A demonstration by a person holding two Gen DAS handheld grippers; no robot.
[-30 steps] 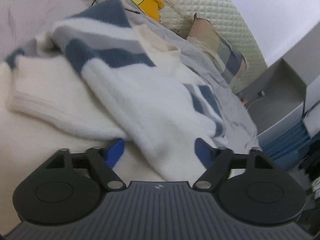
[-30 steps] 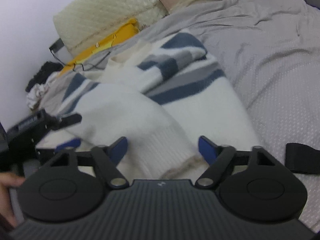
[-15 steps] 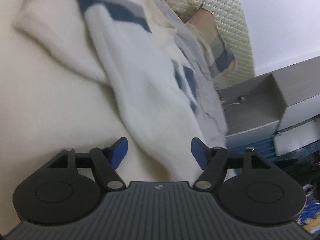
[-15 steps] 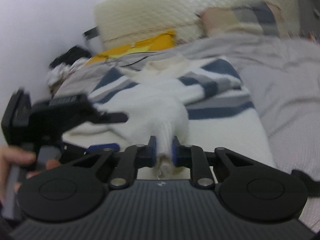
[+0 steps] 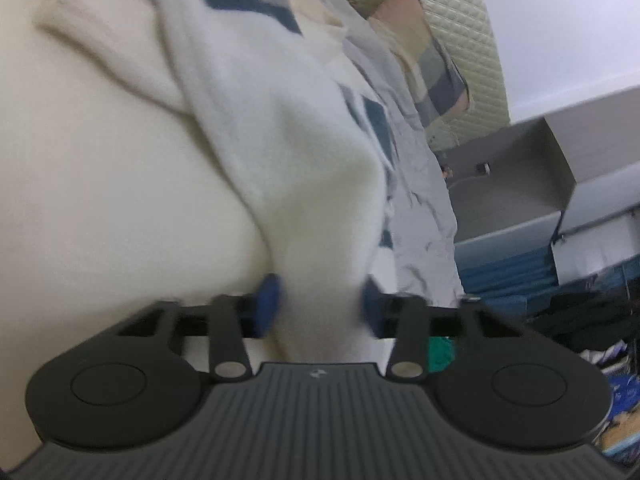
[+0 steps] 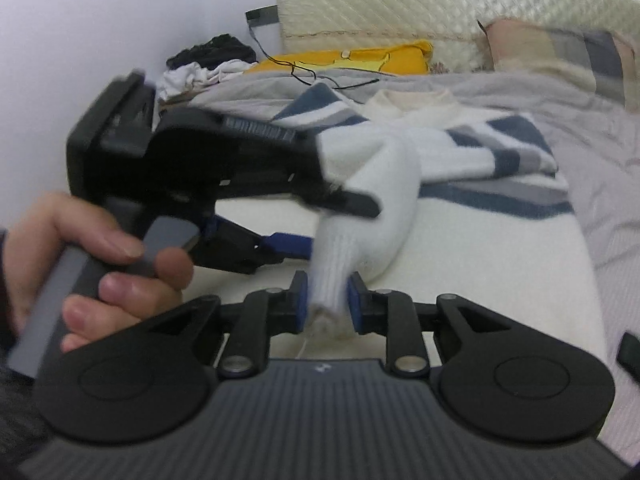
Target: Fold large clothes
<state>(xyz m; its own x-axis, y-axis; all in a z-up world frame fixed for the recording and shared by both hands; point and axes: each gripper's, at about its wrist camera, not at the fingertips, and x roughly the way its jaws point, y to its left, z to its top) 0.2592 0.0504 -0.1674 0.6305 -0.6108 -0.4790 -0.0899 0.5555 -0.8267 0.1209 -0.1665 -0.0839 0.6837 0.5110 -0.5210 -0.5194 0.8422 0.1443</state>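
Left tongs: jaws closing, white sleeve between the pads, running to 12 o'clock. Right tongs: jaws opening, ribbed cuff between the pads and touching them. Striped sweater lies on the bed, 1 o'clock of the right tongs.

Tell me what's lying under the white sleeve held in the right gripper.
The sleeve crosses the sweater's cream body and its blue-grey stripes, which rest on the grey bedspread. Whatever lies beneath the sweater is covered.

Sweater on grey bed
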